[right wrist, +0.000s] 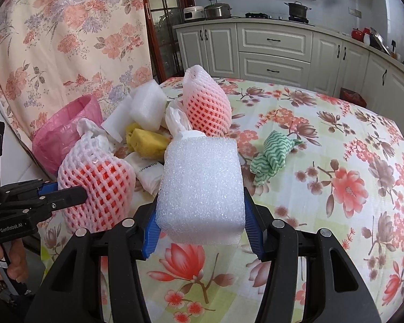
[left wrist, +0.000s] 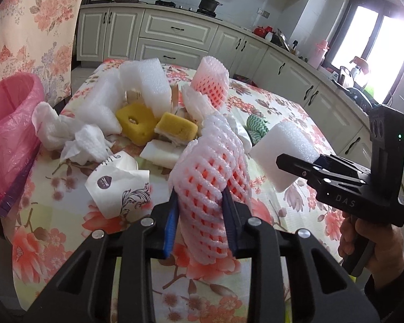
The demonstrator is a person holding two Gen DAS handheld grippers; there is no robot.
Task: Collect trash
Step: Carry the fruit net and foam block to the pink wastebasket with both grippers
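Now both catches are feather-light and squashy above the table (right wrist: 336, 145): left gripper (left wrist: 199, 215) pinches the foam fruit net (left wrist: 207, 177) low, right gripper (right wrist: 200, 223) clamps the white foam block (right wrist: 200, 185) by its sides.

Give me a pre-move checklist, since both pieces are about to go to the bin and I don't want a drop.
1. Left hand-held gripper shut on the foam net sleeve: ok.
2. Right hand-held gripper shut on the white foam block: ok.
3. Both pieces lifted off the table: ok.
4. Pink-lined bin open: ok.
5. Room inside the bin: cannot tell.
6. Pile of remaining trash not snagged on either piece: ok.
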